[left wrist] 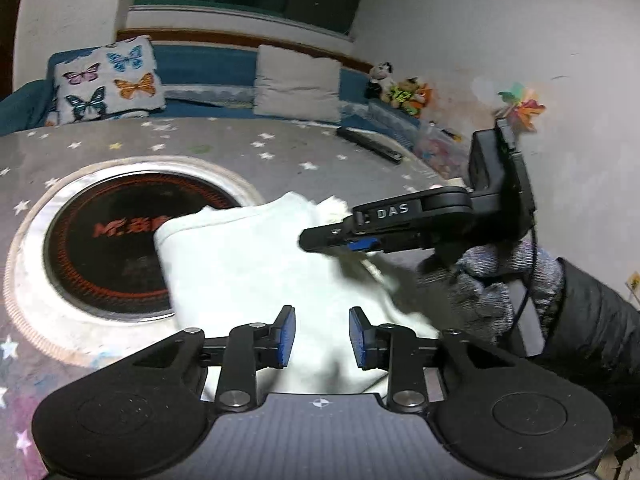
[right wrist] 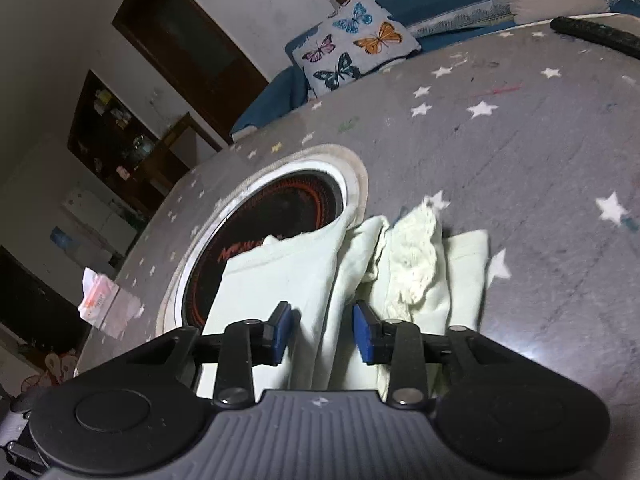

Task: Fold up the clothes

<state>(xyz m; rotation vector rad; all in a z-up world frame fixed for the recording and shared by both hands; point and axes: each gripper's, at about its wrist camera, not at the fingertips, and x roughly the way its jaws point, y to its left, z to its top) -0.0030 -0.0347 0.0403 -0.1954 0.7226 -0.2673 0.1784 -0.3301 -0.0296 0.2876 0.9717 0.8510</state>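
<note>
Burner (left wrist: pixel 116 240) at left, partly under cloth. One pale garment (left wrist: pixel 256 272), folded, lying on starred table (left wrist: pixel 240 148) beside and over burner rim. Left gripper (left wrist: pixel 322 338) parted, pads clear of cloth, nothing held. Right gripper (right wrist: pixel 322 330) likewise parted above layered folds (right wrist: pixel 416 264), empty. Best done: lower pads onto one edge only, pinch all layers, keep cloth off burner. Count: one garment, two grippers, two cushions.

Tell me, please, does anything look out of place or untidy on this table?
Yes. The pale green garment lies partly over the round black cooktop set into the table, an odd place for cloth. Its frilly part is bunched, not flat.
</note>
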